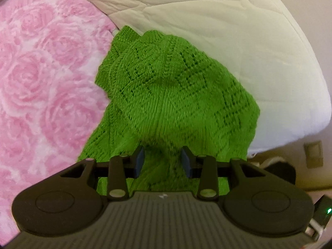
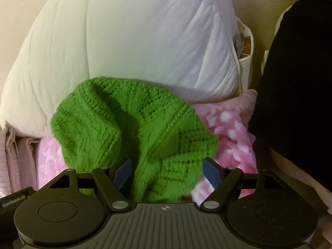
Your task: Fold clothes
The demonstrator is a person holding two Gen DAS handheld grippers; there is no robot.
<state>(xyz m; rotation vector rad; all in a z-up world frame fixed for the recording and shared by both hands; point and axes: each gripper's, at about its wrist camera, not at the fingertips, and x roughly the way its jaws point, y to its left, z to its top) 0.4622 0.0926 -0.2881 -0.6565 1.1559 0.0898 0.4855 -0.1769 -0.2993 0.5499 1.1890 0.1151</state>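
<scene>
The left claw (image 1: 164, 161) pointed forward and slightly down over the green knit garment (image 1: 170, 95), its blue pads (image 1: 139, 161) standing apart with a bunched ridge of the knit rising between them; whether the pads actually pinched the fabric could not be told. The right claw (image 2: 167, 173) was spread wide, its blue pads (image 2: 211, 172) well apart on either side of a fold of the same green knit garment (image 2: 132, 128), the jaws not closed on it. In both views the garment lay crumpled directly ahead of the claws, its near edge running under them and its far edge reaching toward the white quilted duvet (image 1: 207, 20). In the left view, the pink rose-patterned blanket (image 1: 45, 78) lay left of the garment and beneath it, while the duvet lay behind and to the right of it. In the right view, the pink blanket (image 2: 228, 128) showed right of the garment, the duvet (image 2: 128, 31) was heaped behind it, and a large black shape (image 2: 296, 83) stood further right. Beyond the duvet, a white bag (image 2: 247, 62) and a pale wall could be seen.
</scene>
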